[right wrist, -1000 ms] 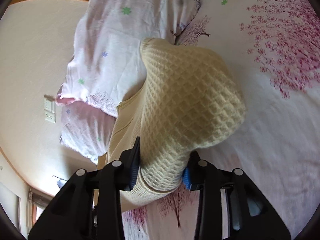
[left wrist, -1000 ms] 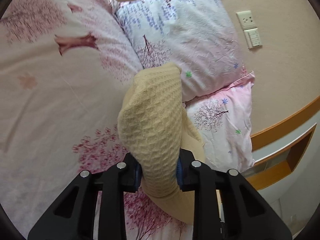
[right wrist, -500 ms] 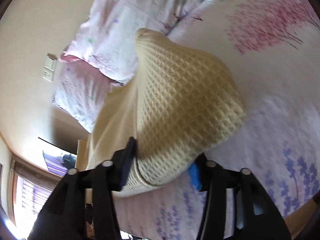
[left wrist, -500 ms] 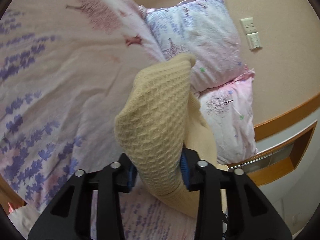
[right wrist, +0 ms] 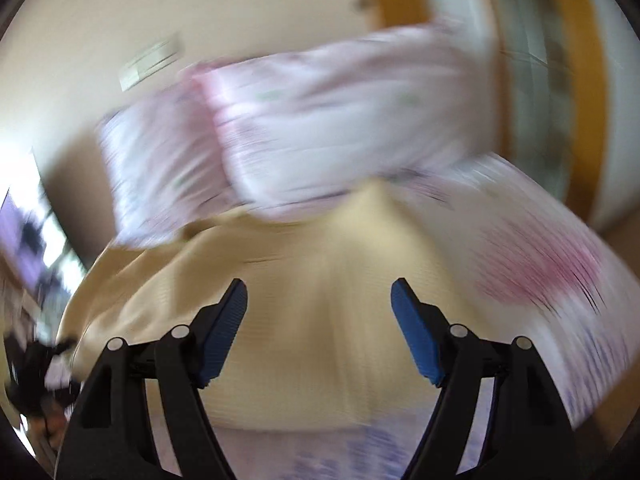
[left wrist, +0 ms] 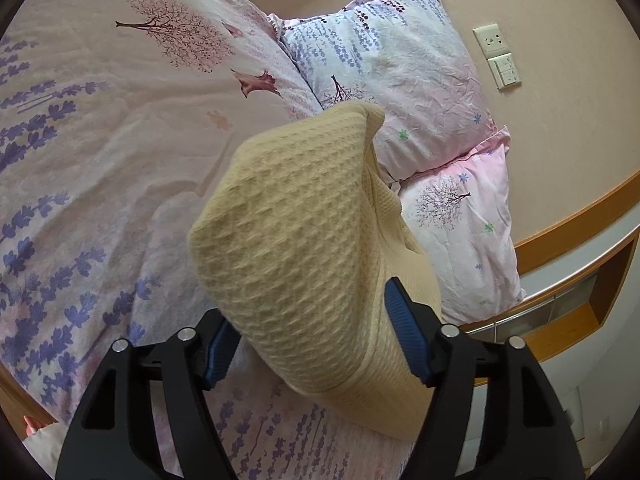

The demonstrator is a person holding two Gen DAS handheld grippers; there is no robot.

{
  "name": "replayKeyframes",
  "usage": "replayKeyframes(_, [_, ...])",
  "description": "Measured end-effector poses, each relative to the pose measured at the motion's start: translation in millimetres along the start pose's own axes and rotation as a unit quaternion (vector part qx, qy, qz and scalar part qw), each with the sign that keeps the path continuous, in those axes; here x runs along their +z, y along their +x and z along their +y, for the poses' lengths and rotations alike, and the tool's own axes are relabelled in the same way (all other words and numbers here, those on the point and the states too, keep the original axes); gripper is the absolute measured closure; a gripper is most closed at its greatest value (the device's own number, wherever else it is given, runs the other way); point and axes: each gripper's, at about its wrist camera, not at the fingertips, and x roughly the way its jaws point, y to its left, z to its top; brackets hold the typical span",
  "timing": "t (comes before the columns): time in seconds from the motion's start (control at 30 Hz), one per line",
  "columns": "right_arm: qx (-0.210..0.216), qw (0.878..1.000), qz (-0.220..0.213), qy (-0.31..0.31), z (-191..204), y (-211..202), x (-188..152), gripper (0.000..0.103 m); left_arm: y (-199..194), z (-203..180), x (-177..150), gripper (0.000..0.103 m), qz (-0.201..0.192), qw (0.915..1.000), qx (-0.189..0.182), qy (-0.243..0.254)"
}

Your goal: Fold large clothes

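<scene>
A pale yellow waffle-knit garment point(left wrist: 304, 248) lies on a bed, bunched into a fold that rises between the fingers of the left gripper point(left wrist: 316, 334). Its long axis runs from the gripper up and away toward the pillows, the folded tip pointing at them. The left jaws are opening: the blue pads point(left wrist: 404, 332) stand wide, the cloth sits between them, and the right-hand pad seems barely to graze it, with no squeeze visible. In the right wrist view, heavily blurred, the same yellow garment point(right wrist: 320, 320) spreads flat on the bed beyond the right gripper point(right wrist: 320, 326), whose jaws are also opening and have nothing between the pads. A floral duvet point(left wrist: 120, 140) with pink trees and purple sprigs covers the bed to the left of the garment, wide and unobstructed. Two pillows lie just past the fold: a white and lilac pillow point(left wrist: 396, 80) above and a pink pillow point(left wrist: 464, 232) below, blocking the way ahead. Behind them is a beige wall with a socket and switch plate point(left wrist: 498, 56), and at right a wooden headboard ledge point(left wrist: 576, 224) marks the bed's edge.
</scene>
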Motion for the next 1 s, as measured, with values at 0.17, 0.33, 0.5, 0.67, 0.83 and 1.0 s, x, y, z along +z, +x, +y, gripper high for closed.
replayKeyframes(0.17, [0.038, 0.991, 0.067, -0.107, 78, 56, 4, 0.054, 4, -4, 2, 0.026, -0.006, 0.9999, 0.014, -0.006])
replayKeyframes(0.33, [0.045, 0.983, 0.130, -0.122, 107, 100, 0, 0.057, 4, -3, 3, 0.025, -0.015, 0.9993, 0.027, -0.022])
replayKeyframes(0.5, [0.019, 0.972, 0.173, -0.161, 115, 128, -24, 0.052, 4, -1, 7, 0.025, -0.029, 0.9979, 0.037, -0.044])
replayKeyframes(0.67, [0.015, 0.974, 0.160, -0.162, 114, 122, -28, 0.050, 9, -2, 11, 0.025, -0.043, 0.9967, 0.044, -0.054])
replayKeyframes(0.83, [0.016, 0.975, 0.152, -0.160, 115, 124, -29, 0.049, 15, -3, 15, 0.047, -0.049, 0.9968, 0.045, -0.043])
replayKeyframes(1.0, [0.016, 0.976, 0.147, -0.160, 116, 124, -31, 0.048, 9, -40, 18, 0.065, -0.070, 0.9962, 0.017, 0.048])
